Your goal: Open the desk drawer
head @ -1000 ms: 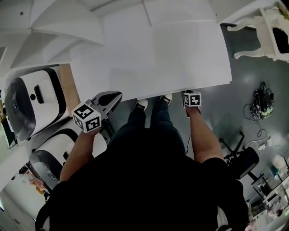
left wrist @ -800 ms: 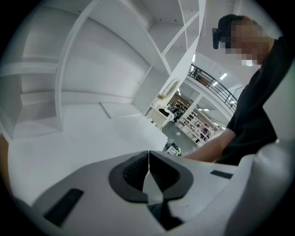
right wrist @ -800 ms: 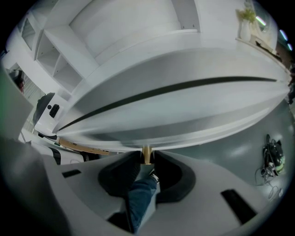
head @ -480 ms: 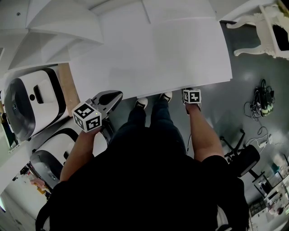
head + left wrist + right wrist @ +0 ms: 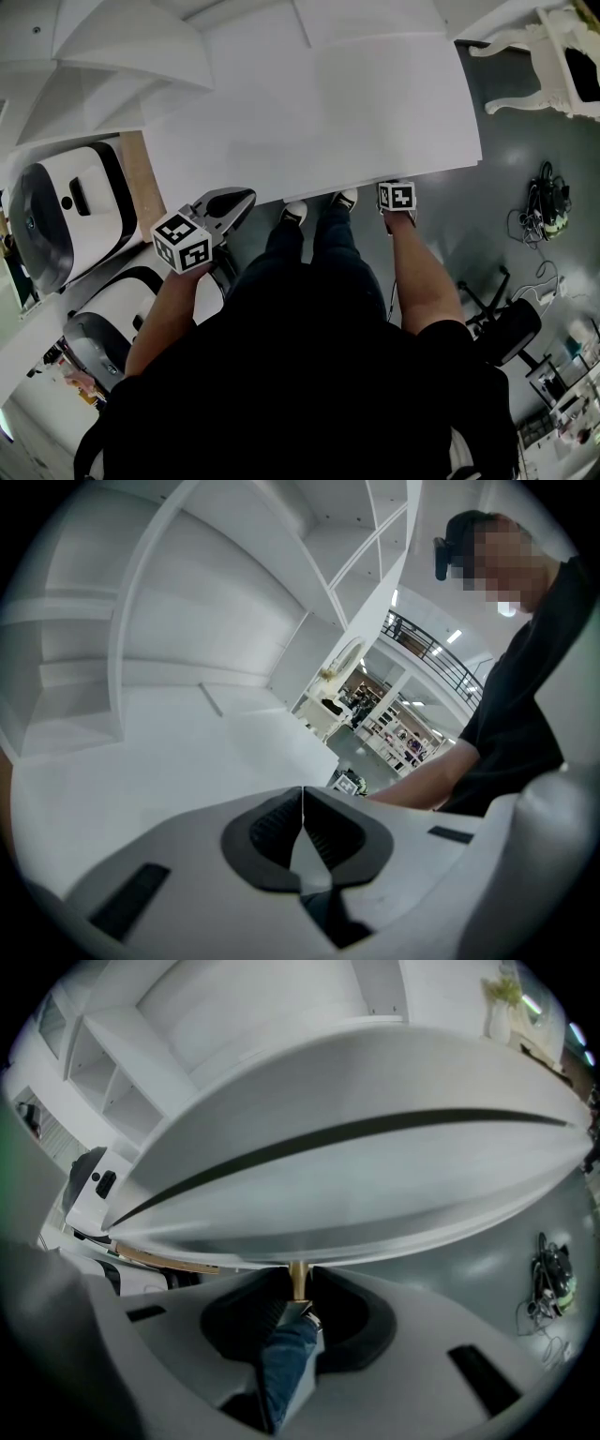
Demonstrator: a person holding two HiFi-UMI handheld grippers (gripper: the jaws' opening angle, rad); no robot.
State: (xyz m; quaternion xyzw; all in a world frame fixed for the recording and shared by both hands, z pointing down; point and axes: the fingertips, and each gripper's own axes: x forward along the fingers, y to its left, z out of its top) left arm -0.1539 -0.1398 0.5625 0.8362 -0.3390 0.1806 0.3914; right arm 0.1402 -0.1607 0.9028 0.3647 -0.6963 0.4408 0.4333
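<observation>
Your right gripper (image 5: 297,1290) has just been closing its jaws, and the brass drawer knob (image 5: 297,1277) stands between them. The pads now look to be against its stem on both sides, so you have hold of it, though lightly as I judge it. That is the only change in the last second. The hand sits where it was, tucked under the front edge of the white desk (image 5: 319,103). The drawer front (image 5: 375,1194) is still shut: its dark seam runs even, and nothing juts out below the desktop in the head view. Your left gripper (image 5: 302,797) hovers near the desk's left corner as before, jaws together on nothing. So the reach is done and the grip is being made, but the pull has not begun. Get the pads snug on the knob, then draw straight back toward yourself; that slim stem could slip free if you pull at an angle
</observation>
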